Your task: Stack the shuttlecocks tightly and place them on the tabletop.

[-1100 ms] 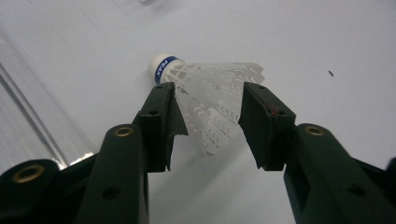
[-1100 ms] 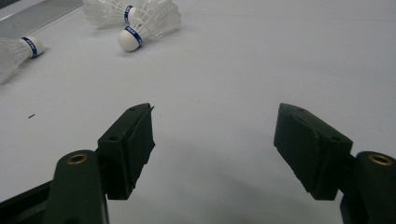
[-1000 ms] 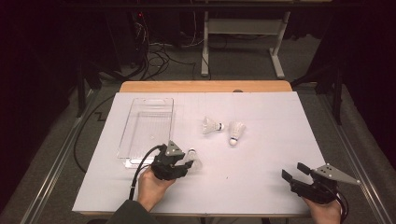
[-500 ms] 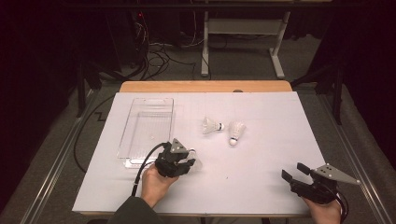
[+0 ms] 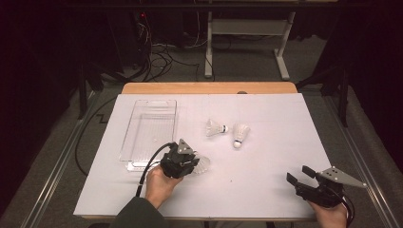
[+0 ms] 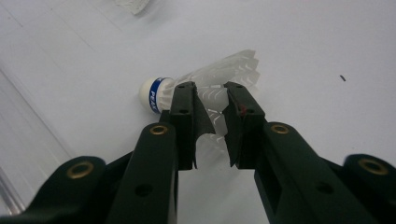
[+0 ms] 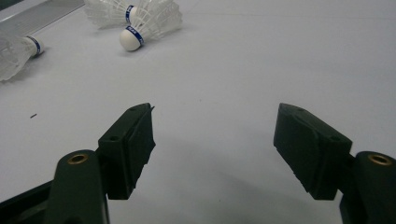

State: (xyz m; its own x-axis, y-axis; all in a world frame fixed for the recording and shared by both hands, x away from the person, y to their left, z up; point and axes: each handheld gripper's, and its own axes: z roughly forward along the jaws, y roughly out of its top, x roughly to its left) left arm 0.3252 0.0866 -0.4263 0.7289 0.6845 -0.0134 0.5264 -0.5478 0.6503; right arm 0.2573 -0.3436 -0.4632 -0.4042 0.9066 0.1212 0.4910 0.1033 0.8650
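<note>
Item: shuttlecock (image 6: 205, 88), on worktop (image 5: 266, 156), 5 o'clock off clear tray (image 5: 149, 128). My left tool (image 6: 212, 100) just closing, pads pinching skirt. My right tool (image 7: 215, 135) wide, idle. Step: grasp. Next, likely: lift toward tray at 11 o'clock, gentle grip.

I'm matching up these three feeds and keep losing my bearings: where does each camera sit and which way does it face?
High view: above the person's side, looking forward and down on the table; both hands and grippers show.
Left gripper view: rides the left gripper, its jaws around a shuttlecock's skirt.
Right gripper view: rides the right gripper, jaws wide open over the table.
Shared: the two far shuttlecocks.
</note>
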